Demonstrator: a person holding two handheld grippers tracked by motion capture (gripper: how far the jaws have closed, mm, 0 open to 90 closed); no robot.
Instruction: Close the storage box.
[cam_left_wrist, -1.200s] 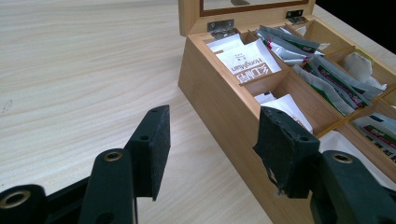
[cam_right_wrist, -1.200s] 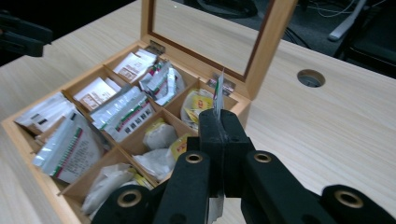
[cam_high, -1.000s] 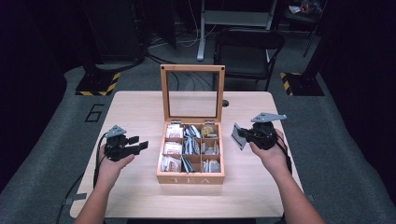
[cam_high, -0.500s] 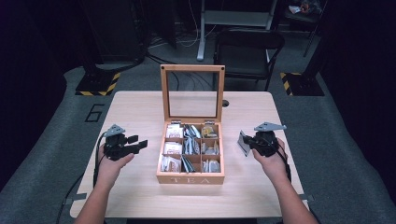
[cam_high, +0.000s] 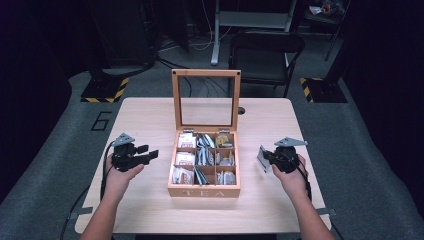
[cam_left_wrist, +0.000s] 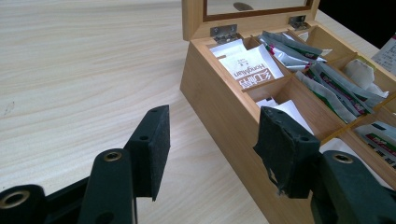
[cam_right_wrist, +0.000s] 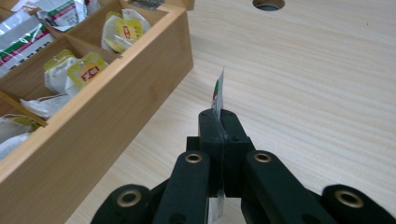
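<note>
Tea box (cam_high: 204, 190): lid open, compartments stocked. Right tool (cam_right_wrist: 219, 122): pinching one tea sachet (cam_right_wrist: 217, 95), out of box, over surface (cam_right_wrist: 327, 84), not yet set down. Left tool (cam_left_wrist: 212, 140): spread, empty.

A: Left gripper view, logging. My left gripper (cam_left_wrist: 212, 154) has its two black jaws standing apart with nothing between them, bare table (cam_left_wrist: 84, 70) behind the gap.

B: What lies ahead of the jaws?

A: The wooden tea box (cam_left_wrist: 224, 112), just ahead and to the right. Its side wall runs past the right jaw; contact I cannot tell. Lid (cam_left_wrist: 252, 11) raised at the far end, two metal hinges visible.

B: Contents?

A: Compartments past the right jaw. Nearest the hinges, a white sachet (cam_left_wrist: 250, 67) with red print. Farther right, silvery packets (cam_left_wrist: 299, 46) lying slanted across the dividers.
</note>
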